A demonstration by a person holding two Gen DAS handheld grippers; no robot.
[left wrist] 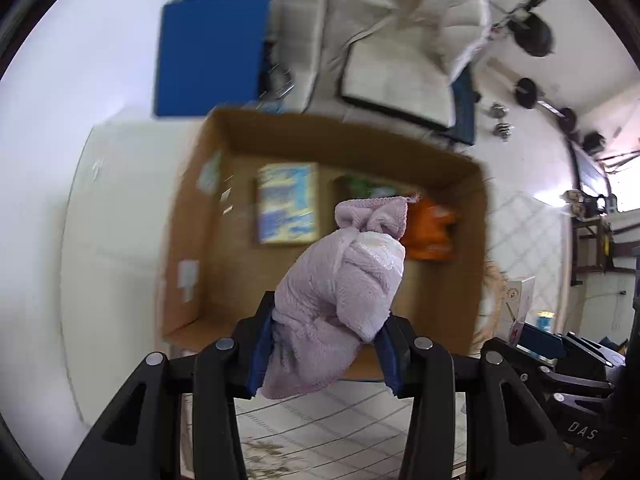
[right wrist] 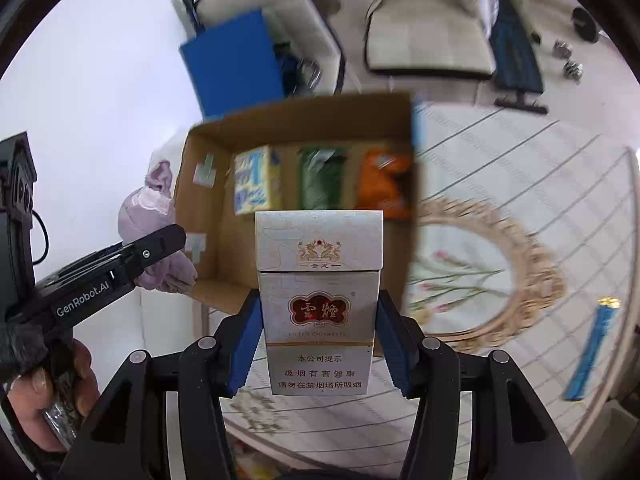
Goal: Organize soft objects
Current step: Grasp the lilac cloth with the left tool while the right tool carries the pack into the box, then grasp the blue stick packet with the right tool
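Wall [left wrist: 60, 80]: white, being evenly lit | seating: cushioned chair [right wrist: 428, 44] being seen beside blue panel [right wrist: 232, 64] | floor: dumbbells [left wrist: 528, 92] being stored near bright window [left wrist: 628, 192]

Both wrist views look down, close above cardboard box [left wrist: 320, 216] [right wrist: 296, 168]; right view further right.

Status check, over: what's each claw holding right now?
Left gripper shut on lilac towel. Right gripper shut on cigarette pack. Cardboard box ahead, nothing blocking.
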